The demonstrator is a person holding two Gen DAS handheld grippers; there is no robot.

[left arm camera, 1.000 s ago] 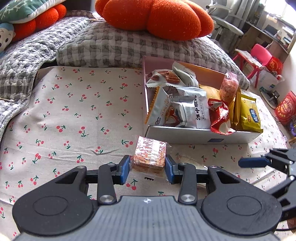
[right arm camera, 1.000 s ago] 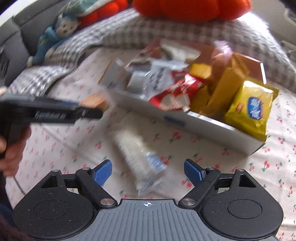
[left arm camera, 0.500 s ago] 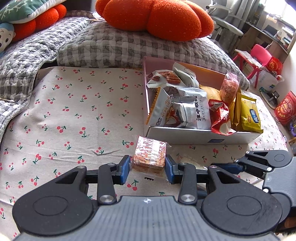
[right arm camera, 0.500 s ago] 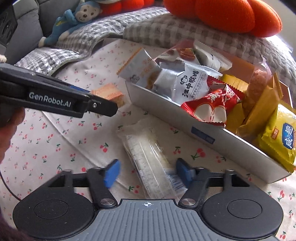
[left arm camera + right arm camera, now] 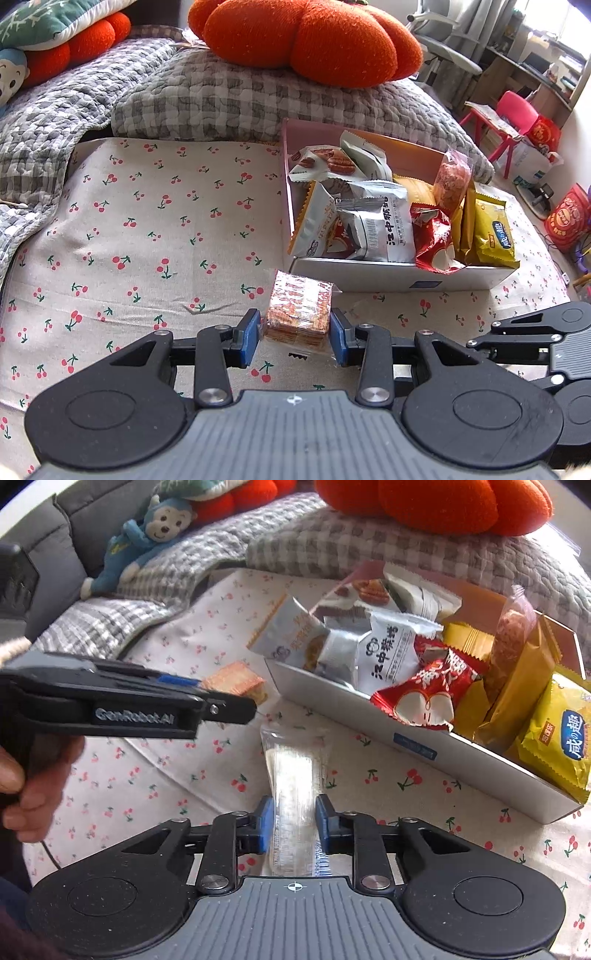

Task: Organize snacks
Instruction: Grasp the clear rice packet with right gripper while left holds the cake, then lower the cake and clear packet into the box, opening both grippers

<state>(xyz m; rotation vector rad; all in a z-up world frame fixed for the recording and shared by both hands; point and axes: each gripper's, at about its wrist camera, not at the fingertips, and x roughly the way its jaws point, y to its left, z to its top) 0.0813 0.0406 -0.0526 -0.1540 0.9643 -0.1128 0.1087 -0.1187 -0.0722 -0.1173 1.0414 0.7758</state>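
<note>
My left gripper (image 5: 293,338) is shut on an orange wafer pack (image 5: 298,312) and holds it just in front of the white snack box (image 5: 391,273). The box is full of several snack bags. In the right wrist view the wafer pack (image 5: 236,682) shows at the left gripper's tip. My right gripper (image 5: 291,823) is shut on a clear plastic packet (image 5: 293,775) that lies on the cherry-print cloth (image 5: 369,786) before the box (image 5: 406,742). The right gripper also shows at the right edge of the left wrist view (image 5: 546,343).
A grey checked quilt (image 5: 221,99) and an orange cushion (image 5: 314,40) lie behind the box. A blue monkey toy (image 5: 147,535) sits at the back left. A red chair (image 5: 513,110) and bags stand on the floor at the right.
My right gripper moved in over the clear packet and closed from wide open onto it. My left gripper stayed still with the wafer pack.
</note>
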